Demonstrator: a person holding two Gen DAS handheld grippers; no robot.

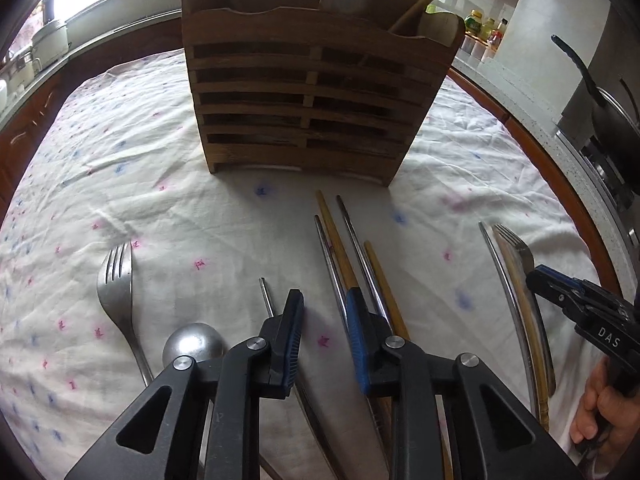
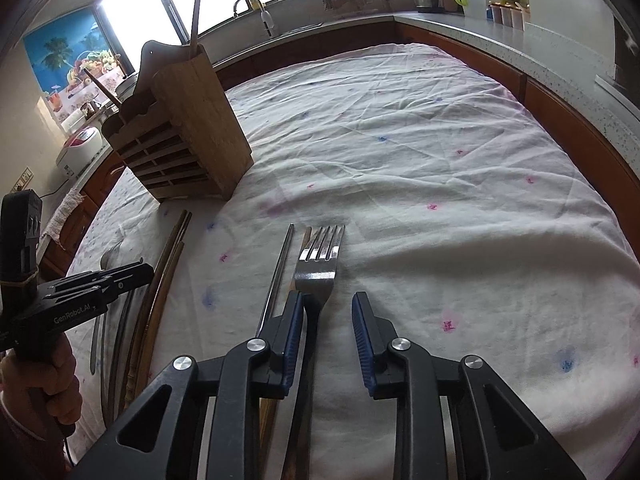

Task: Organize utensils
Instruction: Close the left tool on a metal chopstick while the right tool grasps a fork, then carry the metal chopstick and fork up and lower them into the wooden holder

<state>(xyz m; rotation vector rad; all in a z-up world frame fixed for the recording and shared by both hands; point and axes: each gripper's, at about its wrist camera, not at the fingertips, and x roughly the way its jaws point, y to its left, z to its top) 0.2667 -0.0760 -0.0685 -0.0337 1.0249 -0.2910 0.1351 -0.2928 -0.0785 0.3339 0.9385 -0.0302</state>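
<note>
A slatted wooden utensil holder (image 1: 316, 92) stands on the white cloth ahead of my left gripper (image 1: 322, 308), which is open and empty just above the cloth. Metal and wooden chopsticks (image 1: 352, 264) lie under its right finger. A spoon (image 1: 194, 344) and a fork (image 1: 116, 280) lie to its left. My right gripper (image 2: 326, 312) is open over another fork (image 2: 318, 264), whose handle runs between its fingers beside a metal chopstick (image 2: 278, 272). The holder also shows in the right wrist view (image 2: 188, 132), far left.
The table is covered with a wrinkled white cloth (image 2: 440, 184) with small pink and blue marks. A kitchen counter (image 2: 520, 36) with a kettle and jars curves behind. A pan (image 1: 612, 120) sits on the stove at right. The right gripper (image 1: 576, 300) shows at the left wrist view's edge.
</note>
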